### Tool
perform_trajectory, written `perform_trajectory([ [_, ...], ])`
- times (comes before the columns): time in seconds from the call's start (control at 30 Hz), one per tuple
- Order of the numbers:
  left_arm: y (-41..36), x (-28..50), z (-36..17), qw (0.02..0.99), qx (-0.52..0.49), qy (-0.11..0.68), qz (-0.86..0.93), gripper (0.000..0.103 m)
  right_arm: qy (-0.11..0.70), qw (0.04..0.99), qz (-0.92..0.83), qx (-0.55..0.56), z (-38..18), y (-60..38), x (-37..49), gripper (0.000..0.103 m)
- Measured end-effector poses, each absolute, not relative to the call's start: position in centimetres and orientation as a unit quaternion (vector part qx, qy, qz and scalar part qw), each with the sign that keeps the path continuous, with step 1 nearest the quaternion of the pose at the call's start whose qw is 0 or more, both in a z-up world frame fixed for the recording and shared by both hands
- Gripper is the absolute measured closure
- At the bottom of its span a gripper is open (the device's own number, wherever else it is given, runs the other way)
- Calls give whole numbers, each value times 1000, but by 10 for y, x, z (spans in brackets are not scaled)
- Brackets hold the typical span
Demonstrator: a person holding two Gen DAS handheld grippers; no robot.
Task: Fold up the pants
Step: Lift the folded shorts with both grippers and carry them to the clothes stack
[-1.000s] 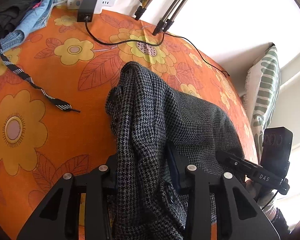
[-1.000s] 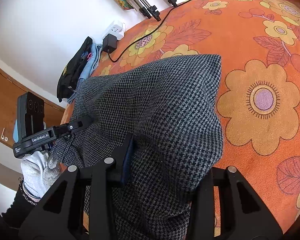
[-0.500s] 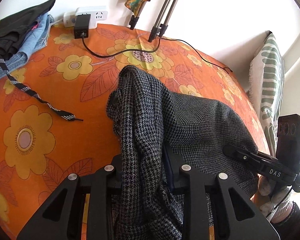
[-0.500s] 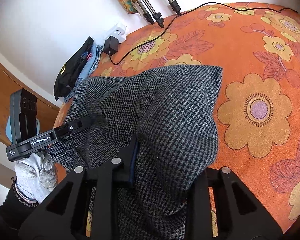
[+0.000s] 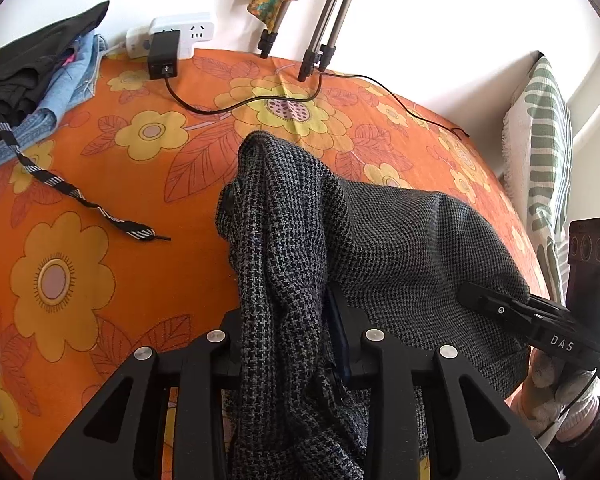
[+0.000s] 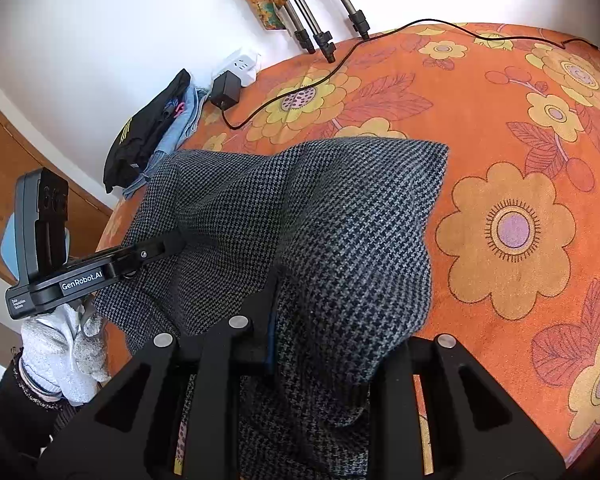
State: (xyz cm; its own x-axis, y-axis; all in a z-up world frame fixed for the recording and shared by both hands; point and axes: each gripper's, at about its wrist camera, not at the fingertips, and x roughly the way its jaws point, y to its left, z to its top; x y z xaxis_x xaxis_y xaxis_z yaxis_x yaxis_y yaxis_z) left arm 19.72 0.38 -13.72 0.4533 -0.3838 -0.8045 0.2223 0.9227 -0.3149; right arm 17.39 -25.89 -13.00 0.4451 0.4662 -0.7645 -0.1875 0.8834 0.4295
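1. Left wrist view: the left tongs (image 5: 288, 332) are clenched on a bunched edge of the pants (image 5: 400, 248), which rise in a ridge straight ahead of the tips and drape off to their right. Compared with a second ago the tongs have pulled back and lifted, so more of the orange bedspread (image 5: 112, 184) shows in front. A striped lace (image 5: 72, 192) lies well to their left, a black cable (image 5: 236, 106) far ahead.

2. Right wrist view: the right tongs (image 6: 320, 336) grip the other edge, cloth heaped over their tips and spreading forward-left. The pants (image 6: 300, 216) have slid slightly nearer since the earlier frames.

3. Judgement: both ends seem raised together, so a fold is being carried over; the cloth is not yet laid flat.
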Motion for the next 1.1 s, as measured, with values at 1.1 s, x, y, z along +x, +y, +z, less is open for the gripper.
perform_trajectory([
  [1.1,58,170,-63,890,-154,388,-182,82,399,889,211,74,-40,-200,154,84],
])
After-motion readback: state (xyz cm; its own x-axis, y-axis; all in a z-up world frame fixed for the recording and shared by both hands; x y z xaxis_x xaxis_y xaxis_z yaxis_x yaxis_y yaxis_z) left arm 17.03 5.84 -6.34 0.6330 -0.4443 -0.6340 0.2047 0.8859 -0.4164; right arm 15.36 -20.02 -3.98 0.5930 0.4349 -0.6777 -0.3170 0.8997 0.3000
